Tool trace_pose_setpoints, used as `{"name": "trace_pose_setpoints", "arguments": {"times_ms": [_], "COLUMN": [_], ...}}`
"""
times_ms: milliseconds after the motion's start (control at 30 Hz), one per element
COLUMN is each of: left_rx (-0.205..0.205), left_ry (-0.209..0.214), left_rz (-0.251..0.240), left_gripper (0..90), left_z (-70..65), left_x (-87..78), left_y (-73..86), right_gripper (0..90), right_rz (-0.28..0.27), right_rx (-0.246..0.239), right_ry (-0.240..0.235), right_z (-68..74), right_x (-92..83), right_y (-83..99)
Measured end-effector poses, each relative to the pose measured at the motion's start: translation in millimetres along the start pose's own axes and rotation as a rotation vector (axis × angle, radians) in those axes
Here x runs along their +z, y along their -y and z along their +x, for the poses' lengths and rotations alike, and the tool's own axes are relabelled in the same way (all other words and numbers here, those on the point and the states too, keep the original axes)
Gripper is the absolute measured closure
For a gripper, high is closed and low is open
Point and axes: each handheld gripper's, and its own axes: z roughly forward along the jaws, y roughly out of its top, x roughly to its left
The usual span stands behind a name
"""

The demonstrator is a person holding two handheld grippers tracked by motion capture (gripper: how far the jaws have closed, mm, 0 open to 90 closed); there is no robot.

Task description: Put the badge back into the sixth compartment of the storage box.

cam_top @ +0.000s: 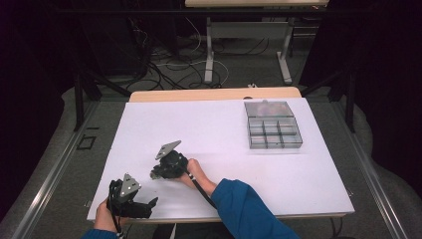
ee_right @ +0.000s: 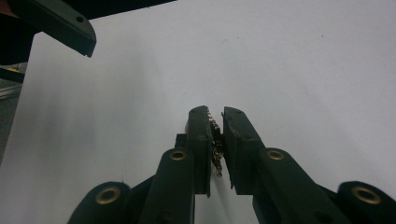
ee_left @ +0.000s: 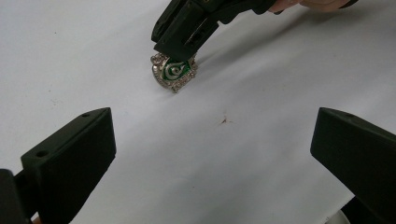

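- The brooch (ee_left: pixel 173 72), a small green-enamelled piece with a silvery stone-set rim, stands on edge on the white surface (cam_top: pixel 224 134), near the person's side and left of centre.
- The right tool (ee_right: pixel 215 122) is clenched on the brooch: in the right gripper view its two black jaws stand almost together with the sparkling edge of the piece pinched between them. In the left gripper view the same tool comes down from above and covers the brooch's top, while the lower edge looks to be touching the surface or barely off it.
- The left tool (cam_top: pixel 149 204) is released, its jaws spread wide with nothing between them; it waits near the front edge of the surface, apart from the brooch and pointing toward it.
- The compartment box (cam_top: pixel 272 125), grey and clear-walled, sits well apart at the far right of the surface; what lies under its back section is too blurred to tell.
- Judging progress: the grasp seems made, so the pick-up is about done. Lifting, carrying across to the box and dropping the piece into a compartment appear to be left.
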Motion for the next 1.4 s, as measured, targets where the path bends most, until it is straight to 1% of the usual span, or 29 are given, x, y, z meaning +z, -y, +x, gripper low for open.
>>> {"name": "trace_pose_setpoints", "arguments": {"times_ms": [33,67,100,133,167,200,267,367,500,567,600,633,667,867,900,967,1033,1100,1133,1167,1233,1300,1333,1400], "left_rx": [0.0,0.0,0.001,0.001,-0.001,-0.001,-0.001,0.0,-0.002,-0.005,-0.005,-0.005,-0.005,-0.006,-0.006,-0.002,0.001,-0.002,-0.008,-0.008,-0.006,-0.005,-0.004,-0.004], "left_ry": [0.001,0.0,0.001,0.001,0.001,0.004,0.001,0.001,0.0,0.0,0.0,0.0,0.002,-0.002,-0.003,-0.003,-0.005,-0.006,-0.009,-0.009,-0.011,-0.008,-0.008,-0.009], "left_rz": [-0.002,0.0,0.0,0.001,0.004,0.003,0.003,0.002,-0.003,-0.006,-0.004,-0.004,-0.005,-0.009,-0.011,-0.015,-0.016,-0.015,-0.024,-0.024,-0.023,-0.023,-0.019,-0.019], "left_gripper": [0.0,0.0,0.0,0.0,0.0,0.0,0.0,0.0,0.0,0.0,0.0,0.0,0.0,0.0,0.0,0.0,0.0,0.0,0.0,0.0,0.0,0.0,0.0,0.0], "left_z": [0.0,0.1,0.2,0.1,0.0,-0.2,-0.1,-0.1,0.0,-0.2,-0.1,-0.1,0.1,0.1,0.1,0.2,0.1,0.1,0.1,0.1,0.0,0.1,0.3,0.3], "left_x": [0.0,-0.1,0.0,0.1,0.0,0.2,-0.1,-0.1,0.1,0.1,-0.1,-0.1,-0.2,-0.5,-0.4,-0.5,-0.4,-0.2,0.4,0.4,0.4,0.5,0.2,0.2], "left_y": [0.1,0.1,0.0,0.0,-0.2,-0.2,-0.2,-0.2,0.1,0.1,0.0,0.0,0.0,-0.1,-0.1,-0.5,-0.9,-0.9,-0.9,-0.9,-1.2,-1.3,-1.5,-1.6], "right_gripper": [83.1,84.0,84.7,85.4,85.4,88.0,88.5,88.6,88.7,88.7,88.7,88.7,88.7,88.7,88.7,88.7,88.7,88.7,88.7,88.7,88.6,88.7,88.7,88.6], "right_rz": [0.004,-0.005,0.0,-0.002,-0.002,0.0,0.0,0.004,0.012,0.012,0.01,0.015,0.01,0.009,0.011,0.009,0.013,0.014,0.012,0.012,0.011,0.016,0.012,0.019], "right_rx": [0.017,0.006,0.008,-0.003,-0.003,0.0,-0.021,-0.027,-0.037,-0.03,-0.042,-0.03,-0.046,-0.045,-0.037,-0.048,-0.037,-0.032,-0.035,-0.035,-0.027,-0.028,-0.039,-0.017], "right_ry": [-0.004,-0.016,-0.022,-0.03,-0.03,-0.042,-0.047,-0.047,-0.039,-0.031,-0.033,-0.026,-0.021,-0.006,0.004,0.016,0.026,0.03,0.039,0.039,0.055,0.063,0.064,0.075], "right_z": [1.6,1.0,1.9,2.7,2.7,5.8,7.0,8.4,10.4,11.4,10.4,11.8,10.4,9.7,9.4,7.1,7.0,6.4,4.2,4.2,2.5,0.9,-0.8,-1.2], "right_x": [-1.1,-1.6,-2.7,-3.2,-3.2,-4.9,-4.3,-4.5,-6.3,-7.7,-8.5,-10.1,-10.9,-21.3,-27.0,-32.5,-38.4,-41.7,-47.4,-47.4,-55.6,-61.1,-63.8,-71.0], "right_y": [-0.2,-0.4,-0.8,-0.9,-0.9,-1.6,-2.1,-2.4,-1.0,-0.6,-0.6,-0.2,-0.2,1.4,2.5,4.3,6.3,7.7,10.1,10.1,14.1,16.9,18.2,21.1]}}
